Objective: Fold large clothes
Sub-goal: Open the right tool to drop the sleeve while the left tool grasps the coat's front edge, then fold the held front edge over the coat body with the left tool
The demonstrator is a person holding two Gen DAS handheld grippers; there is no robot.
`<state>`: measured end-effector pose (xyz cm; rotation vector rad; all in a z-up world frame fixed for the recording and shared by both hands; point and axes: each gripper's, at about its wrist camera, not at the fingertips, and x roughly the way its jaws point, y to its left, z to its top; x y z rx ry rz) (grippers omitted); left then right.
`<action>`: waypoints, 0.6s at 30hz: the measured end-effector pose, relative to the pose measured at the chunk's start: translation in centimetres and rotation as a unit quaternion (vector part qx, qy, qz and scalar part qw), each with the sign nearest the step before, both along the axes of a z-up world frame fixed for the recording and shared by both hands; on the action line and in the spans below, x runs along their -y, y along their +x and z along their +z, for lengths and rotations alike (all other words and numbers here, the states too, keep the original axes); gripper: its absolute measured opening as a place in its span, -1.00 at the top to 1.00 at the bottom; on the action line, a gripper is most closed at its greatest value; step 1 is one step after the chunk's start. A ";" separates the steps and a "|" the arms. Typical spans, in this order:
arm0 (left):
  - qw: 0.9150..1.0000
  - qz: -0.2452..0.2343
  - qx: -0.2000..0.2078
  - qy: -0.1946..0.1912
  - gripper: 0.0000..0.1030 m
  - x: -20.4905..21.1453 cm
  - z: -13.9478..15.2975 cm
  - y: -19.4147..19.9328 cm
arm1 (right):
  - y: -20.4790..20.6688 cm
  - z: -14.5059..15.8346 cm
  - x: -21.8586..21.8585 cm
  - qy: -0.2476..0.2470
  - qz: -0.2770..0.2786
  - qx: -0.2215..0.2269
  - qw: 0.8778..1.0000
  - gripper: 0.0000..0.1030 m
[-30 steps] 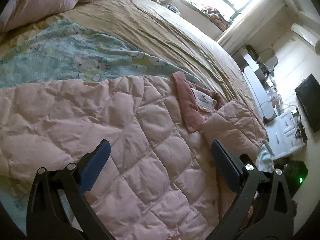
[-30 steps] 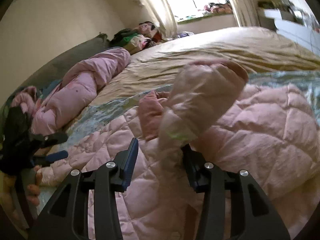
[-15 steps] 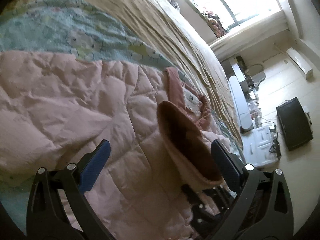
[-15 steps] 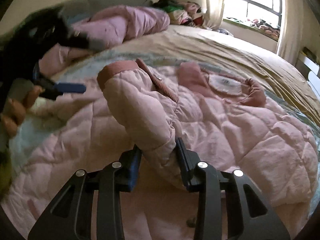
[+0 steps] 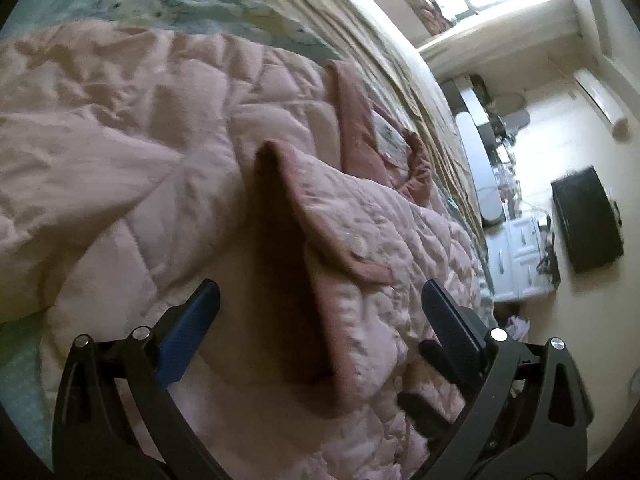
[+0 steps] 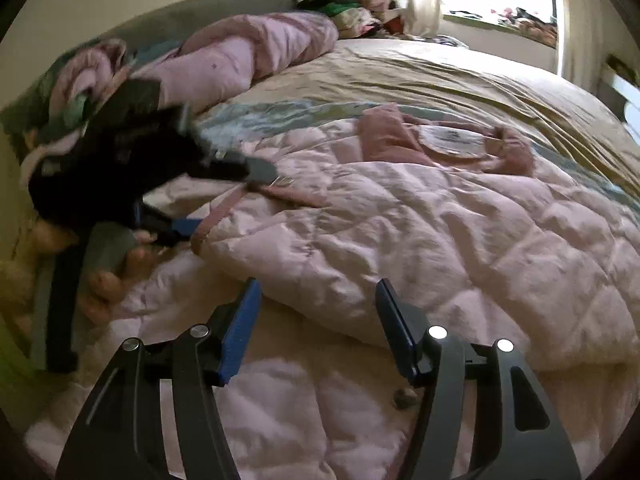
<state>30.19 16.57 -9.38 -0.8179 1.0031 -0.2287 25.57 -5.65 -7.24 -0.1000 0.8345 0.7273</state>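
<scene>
Lying spread across the bed (image 6: 460, 76): pink quilted jacket (image 6: 460, 240), collar toward the window, one sleeve (image 5: 360, 240) folded over its body. Right tongs (image 6: 316, 320) are standing apart, having just been opening, sleeve fabric between the pads but not pinched. Left tongs (image 5: 320, 320) are gaping wide over the sleeve cuff, gripping nothing.

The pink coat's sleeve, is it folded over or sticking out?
Folded over: the sleeve lies across the coat's front, its cuff on top.
</scene>
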 end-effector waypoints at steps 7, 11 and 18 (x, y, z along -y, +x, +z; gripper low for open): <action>0.998 -0.043 0.032 0.014 -0.01 3.2 0.4 0.0 | -0.2 1.7 4.5 0.028 -0.058 0.010 0.998 -0.13; 0.996 -0.038 0.052 0.057 0.86 3.6 1.2 -0.1 | -0.2 2.0 6.7 0.026 -0.082 0.010 0.996 -0.13; 0.981 -0.032 0.152 0.113 0.92 3.7 8.1 -1.6 | -0.5 2.3 11.0 0.022 -0.126 0.013 0.992 -0.13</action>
